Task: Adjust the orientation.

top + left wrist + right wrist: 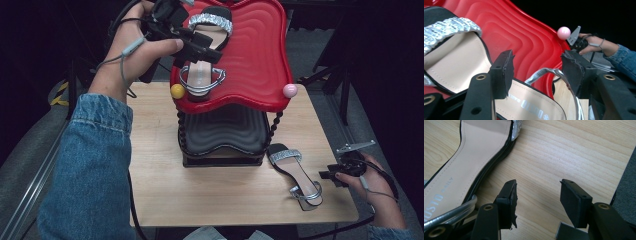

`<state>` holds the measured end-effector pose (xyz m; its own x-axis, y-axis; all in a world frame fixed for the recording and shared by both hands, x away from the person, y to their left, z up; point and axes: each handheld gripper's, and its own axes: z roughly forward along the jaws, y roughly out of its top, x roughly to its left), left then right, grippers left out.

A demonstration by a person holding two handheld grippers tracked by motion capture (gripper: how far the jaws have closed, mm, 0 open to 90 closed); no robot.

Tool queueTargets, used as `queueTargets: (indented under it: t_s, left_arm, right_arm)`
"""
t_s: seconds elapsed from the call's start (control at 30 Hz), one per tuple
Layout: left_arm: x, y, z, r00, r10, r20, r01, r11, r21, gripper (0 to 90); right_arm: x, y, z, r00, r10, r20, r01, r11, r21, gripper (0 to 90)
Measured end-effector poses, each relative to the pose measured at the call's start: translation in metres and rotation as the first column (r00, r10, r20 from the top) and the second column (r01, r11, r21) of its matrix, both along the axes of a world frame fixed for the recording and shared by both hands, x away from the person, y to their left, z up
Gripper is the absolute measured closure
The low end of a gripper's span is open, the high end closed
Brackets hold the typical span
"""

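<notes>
A black sandal [210,22] with a silver glitter band lies on the red wavy top tray [255,55] of a two-level stand. My left gripper [200,46] reaches over its heel end. In the left gripper view, the jaws [539,70] stand apart around the sandal's [456,65] silver heel strap [554,72] and the insole edge, without pressing on them. The matching sandal [295,172] lies on the wooden table at the right. My right gripper [327,175] hovers low beside it, open [537,195], with bare table between the jaws and the sandal [474,157] to their left.
Below the red tray sits a black wavy tray [225,132] on beaded posts. A yellow ball [177,91] and a pink ball [290,90] cap the red tray's front corners. The wooden table [160,175] ends close to the right gripper, with dark floor beyond.
</notes>
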<state>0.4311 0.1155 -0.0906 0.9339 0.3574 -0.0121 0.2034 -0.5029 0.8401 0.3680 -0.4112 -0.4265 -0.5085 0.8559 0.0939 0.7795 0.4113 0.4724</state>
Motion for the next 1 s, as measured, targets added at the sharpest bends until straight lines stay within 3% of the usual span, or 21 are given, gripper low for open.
queueTargets:
  t_s: [0.43, 0.67, 1.0]
  left_arm:
    - [-0.026, 0.015, -0.010, 0.9973, -0.069, -0.023, 0.068, 0.9954, -0.068, 47.3]
    - [-0.038, 0.022, -0.019, 0.9958, -0.086, -0.033, 0.083, 0.9944, -0.065, 47.3]
    - [-0.052, 0.034, -0.034, 0.9930, -0.112, -0.037, 0.108, 0.9898, -0.093, 47.3]
  right_arm:
    - [0.005, 0.005, -0.001, 0.9999, 0.013, 0.000, -0.013, 1.000, -0.013, 48.1]
    - [0.004, 0.004, 0.000, 0.9999, 0.012, 0.003, -0.012, 1.000, -0.011, 48.1]
    - [0.004, 0.004, 0.000, 1.0000, 0.007, -0.002, -0.007, 1.000, -0.008, 48.1]
